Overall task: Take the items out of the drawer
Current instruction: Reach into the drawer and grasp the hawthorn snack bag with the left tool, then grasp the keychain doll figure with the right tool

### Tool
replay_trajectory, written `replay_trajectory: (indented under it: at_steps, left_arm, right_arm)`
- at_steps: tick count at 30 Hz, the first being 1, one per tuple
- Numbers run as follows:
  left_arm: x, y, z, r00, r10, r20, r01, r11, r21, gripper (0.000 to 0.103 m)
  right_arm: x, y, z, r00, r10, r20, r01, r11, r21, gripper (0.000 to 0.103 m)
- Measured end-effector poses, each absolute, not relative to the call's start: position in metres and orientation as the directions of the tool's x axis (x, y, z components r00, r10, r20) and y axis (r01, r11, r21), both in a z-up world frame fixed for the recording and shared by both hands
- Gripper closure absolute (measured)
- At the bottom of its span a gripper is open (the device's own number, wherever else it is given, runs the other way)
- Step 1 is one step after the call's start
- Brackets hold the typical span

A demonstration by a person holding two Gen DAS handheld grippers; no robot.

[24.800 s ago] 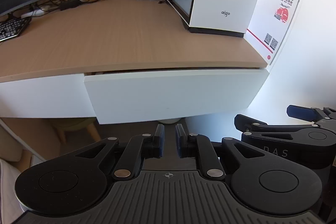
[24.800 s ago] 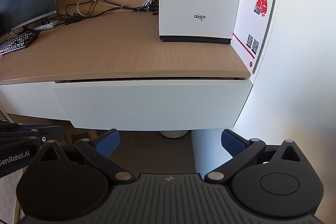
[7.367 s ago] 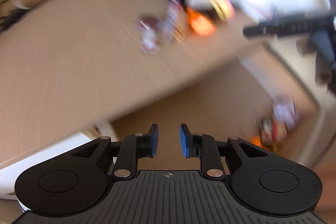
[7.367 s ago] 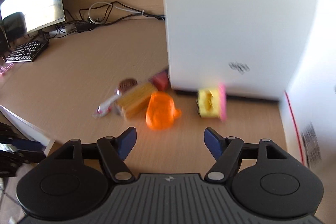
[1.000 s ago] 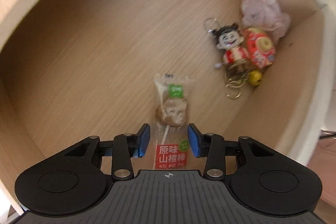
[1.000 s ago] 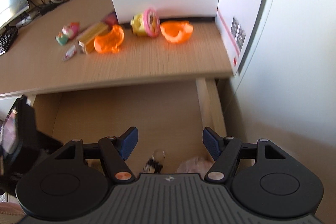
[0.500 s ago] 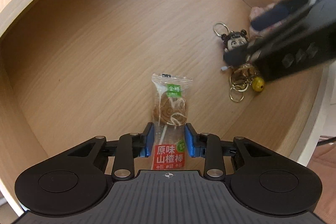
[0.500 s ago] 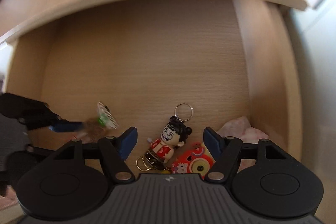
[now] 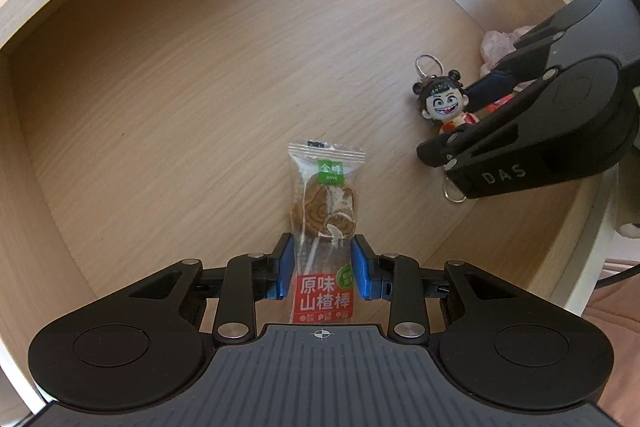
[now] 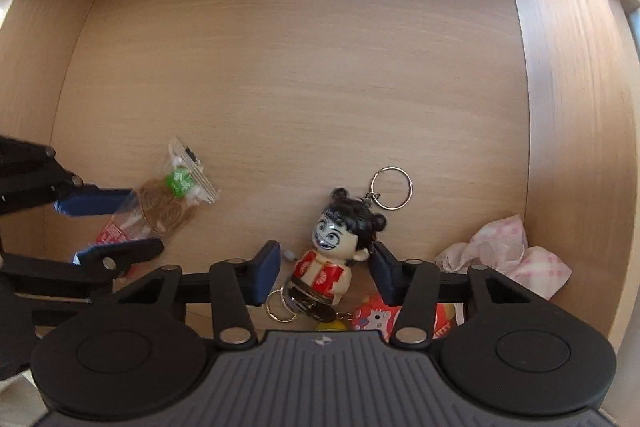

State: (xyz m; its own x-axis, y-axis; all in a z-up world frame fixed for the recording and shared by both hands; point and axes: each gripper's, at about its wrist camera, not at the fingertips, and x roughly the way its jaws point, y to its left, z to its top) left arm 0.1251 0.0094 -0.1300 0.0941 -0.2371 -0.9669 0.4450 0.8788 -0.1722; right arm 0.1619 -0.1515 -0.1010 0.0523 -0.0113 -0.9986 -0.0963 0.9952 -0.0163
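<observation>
Two grippers work inside the open drawer [image 10: 568, 115] at once, each pointed steeply down at its own item, which would let both items come out in a single lift.

Left gripper [image 9: 322, 273]: jaws narrow, flanking the lower half of the snack packet [image 9: 326, 223]. The packet lies flat on the drawer floor, long axis running away from the camera between the blue pads [image 9: 285, 275]. The pads sit right at the wrapper's edges; whether they press on it cannot be told from the left wrist view. In the right wrist view the top of the packet looks slightly raised between the pads, so a light pinch is likely. The hold is low on the wrapper, at the stick rather than the round sweet, probably because the film is thinner and flatter there.

Right gripper [image 10: 324, 269]: jaws closing. The doll keychain [image 10: 334, 247] lies on its back between them, its body in the gap, head and key ring [image 10: 391, 188] beyond the tips. A small gap shows on each side, so no contact yet. Aim at the body seems sensible: rigid, narrower than the head.

Not addressed: pink cloth [image 10: 508, 255] in the right corner; a red charm [image 10: 376, 319] mostly hidden under the right gripper
</observation>
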Motion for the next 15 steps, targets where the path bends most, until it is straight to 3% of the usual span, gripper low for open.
replay_trajectory:
  at_steps: [11, 14, 15]
  left_arm:
    - [0.129, 0.016, -0.130, 0.100, -0.250, -0.963, 0.440, 0.879, -0.183, 0.069]
    - [0.126, 0.018, -0.129, 0.132, -0.236, -0.963, 0.428, 0.890, -0.160, 0.070]
    - [0.126, 0.020, -0.128, 0.137, -0.235, -0.962, 0.428, 0.890, -0.156, 0.070]
  right_arm:
    - [0.154, -0.146, -0.100, 0.069, -0.019, -0.997, -0.089, 0.996, -0.025, 0.058]
    - [0.155, -0.148, -0.092, 0.080, 0.016, -0.997, -0.064, 0.998, 0.011, 0.077]
    - [0.154, -0.150, -0.088, 0.088, 0.039, -0.995, -0.050, 0.998, 0.035, 0.077]
